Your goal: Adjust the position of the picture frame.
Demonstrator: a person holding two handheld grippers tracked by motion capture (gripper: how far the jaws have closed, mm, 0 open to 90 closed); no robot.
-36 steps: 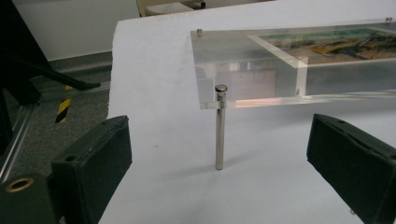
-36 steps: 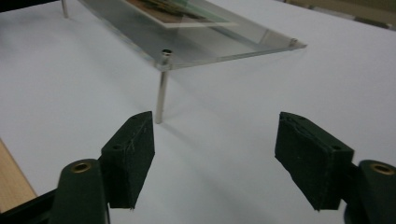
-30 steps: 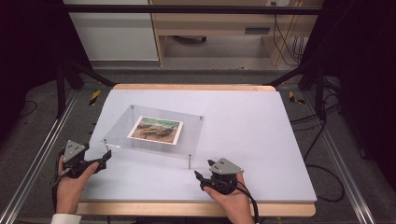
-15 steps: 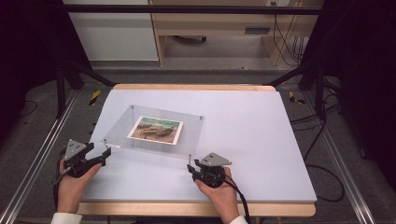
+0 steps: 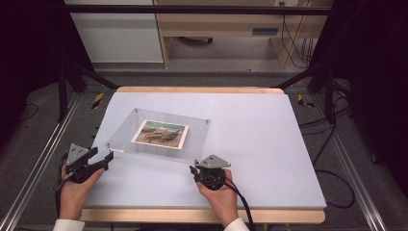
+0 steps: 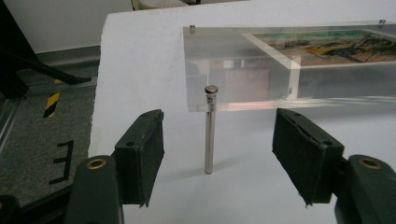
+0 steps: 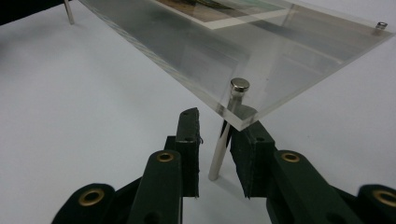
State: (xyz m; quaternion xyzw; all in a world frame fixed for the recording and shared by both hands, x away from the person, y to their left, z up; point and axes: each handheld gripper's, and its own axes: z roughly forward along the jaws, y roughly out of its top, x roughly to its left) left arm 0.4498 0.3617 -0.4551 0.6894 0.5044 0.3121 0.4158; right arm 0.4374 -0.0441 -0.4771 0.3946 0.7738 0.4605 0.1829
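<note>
Right gripper (image 7: 215,154), jaws closing, seemingly not yet pinching thin metal leg (image 7: 219,149) of clear acrylic photo frame (image 5: 163,137); left gripper (image 6: 217,151) still wide, closing around another steel leg (image 6: 210,135).

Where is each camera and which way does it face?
High view: above the near edge, looking forward and down on the table; both hands and claws show.
Left gripper view: on the left claw, facing a metal leg.
Right gripper view: on the right claw, facing another leg.
All share the clear picture stand.

One acrylic frame (image 5: 159,135), four metal legs (image 6: 210,130), two claws (image 7: 215,154).
</note>
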